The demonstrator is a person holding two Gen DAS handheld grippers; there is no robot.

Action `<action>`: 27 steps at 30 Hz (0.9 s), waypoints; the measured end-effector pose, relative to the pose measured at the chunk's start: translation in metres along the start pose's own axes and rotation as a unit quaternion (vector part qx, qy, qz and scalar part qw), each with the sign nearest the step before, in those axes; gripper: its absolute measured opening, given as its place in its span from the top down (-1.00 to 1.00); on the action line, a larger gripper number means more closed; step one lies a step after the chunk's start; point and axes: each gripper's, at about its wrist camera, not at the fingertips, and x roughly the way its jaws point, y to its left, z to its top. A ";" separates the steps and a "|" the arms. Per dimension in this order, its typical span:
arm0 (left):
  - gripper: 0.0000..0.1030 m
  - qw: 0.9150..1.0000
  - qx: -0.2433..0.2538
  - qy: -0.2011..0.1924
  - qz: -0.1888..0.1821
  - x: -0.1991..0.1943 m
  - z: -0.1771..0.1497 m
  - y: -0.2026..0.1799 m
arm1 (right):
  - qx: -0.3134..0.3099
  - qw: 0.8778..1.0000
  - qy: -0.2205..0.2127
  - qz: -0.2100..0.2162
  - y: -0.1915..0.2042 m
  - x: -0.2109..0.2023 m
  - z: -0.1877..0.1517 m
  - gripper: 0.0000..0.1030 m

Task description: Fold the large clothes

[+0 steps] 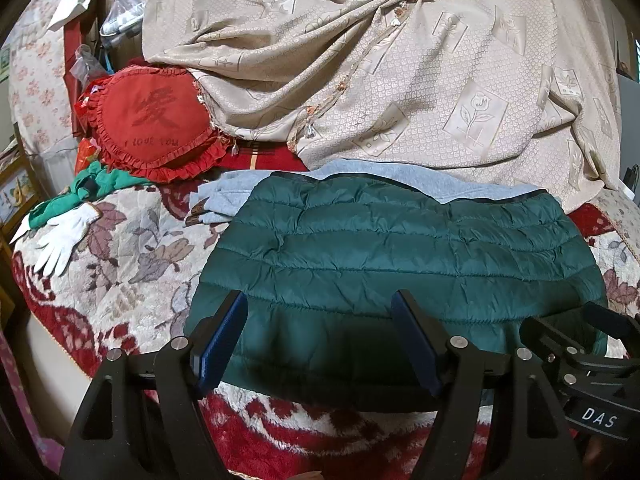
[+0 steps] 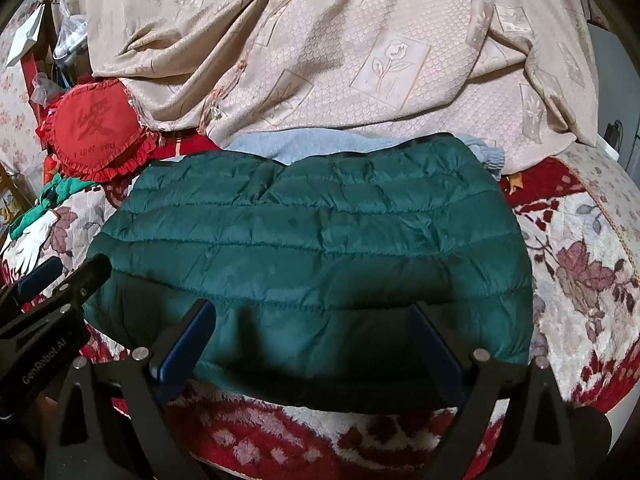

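A dark green quilted jacket (image 1: 400, 256) (image 2: 312, 240) lies folded into a flat rectangle on the floral bed blanket (image 1: 132, 248). A folded light blue garment (image 1: 236, 196) (image 2: 304, 144) sits under its far edge. My left gripper (image 1: 319, 296) hovers over the jacket's near left part, jaws wide, nothing between the pads. My right gripper (image 2: 310, 307) hangs over the near edge in the same way, open and empty. Each gripper shows at the edge of the other's view: the right one (image 1: 568, 316), the left one (image 2: 74, 268).
A big heap of beige patterned cloth (image 1: 400, 80) fills the back. A red heart-shaped pillow (image 1: 156, 128) lies at the back left, with a green cloth (image 1: 100, 188) and a white glove (image 1: 60, 240) in front of it. The bed's near edge runs just below the jacket.
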 end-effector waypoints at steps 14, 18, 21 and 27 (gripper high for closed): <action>-0.12 1.000 0.000 0.000 0.002 0.000 -0.001 0.000 | 0.000 1.000 0.002 -0.001 0.000 0.001 -0.001 -0.91; -0.12 1.000 -0.001 0.000 0.001 0.000 -0.002 0.001 | 0.000 1.000 0.003 -0.001 -0.001 0.001 -0.001 -0.91; -0.12 1.000 0.000 0.000 0.001 0.000 -0.001 0.000 | -0.001 1.000 0.002 -0.001 -0.001 0.001 0.000 -0.91; -0.12 1.000 -0.001 0.001 0.002 0.000 -0.001 0.000 | 0.000 1.000 0.004 -0.001 -0.001 0.002 -0.001 -0.91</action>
